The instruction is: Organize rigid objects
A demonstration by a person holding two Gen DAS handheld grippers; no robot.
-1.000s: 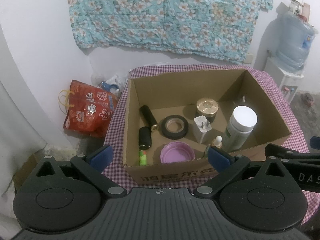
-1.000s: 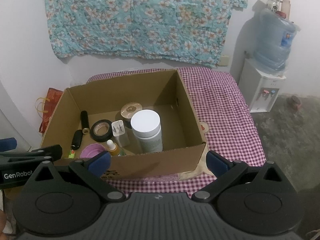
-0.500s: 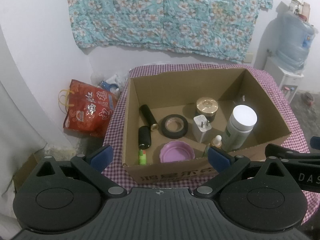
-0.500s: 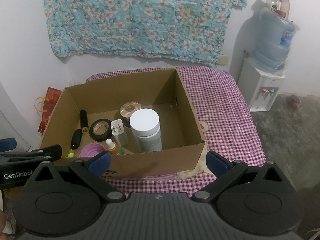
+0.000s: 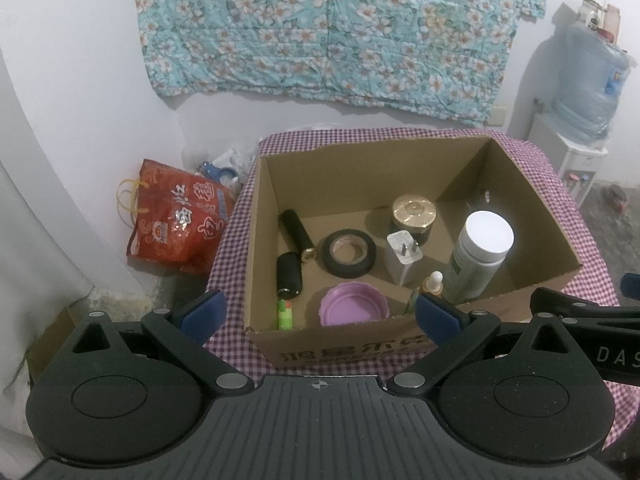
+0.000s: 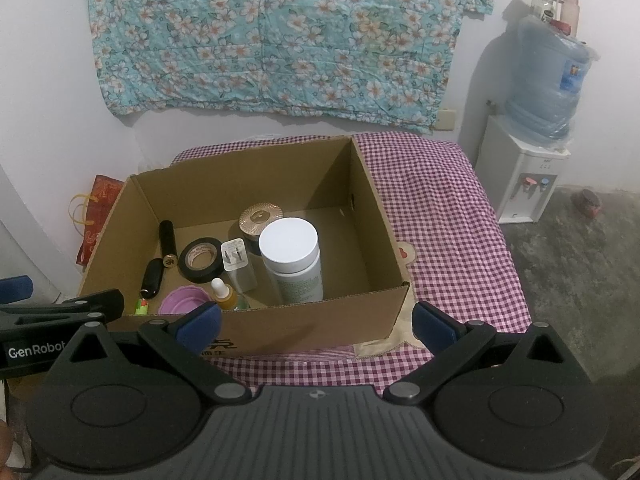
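Nothing shifted, both tongs (image 5: 318,312) (image 6: 316,322) spread empty, red bag (image 5: 176,220) fully visible only leftward.

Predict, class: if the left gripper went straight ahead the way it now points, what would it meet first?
Probably the cardboard box: its near wall lies between the left gripper's open fingers. Depth is unclear; slightly higher, it would reach the purple lid.

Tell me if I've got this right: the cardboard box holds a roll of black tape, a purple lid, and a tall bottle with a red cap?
Not quite. The tall bottle has a white cap, not red; the right wrist view shows it plainly. The black tape and purple lid do lie in the cardboard box.
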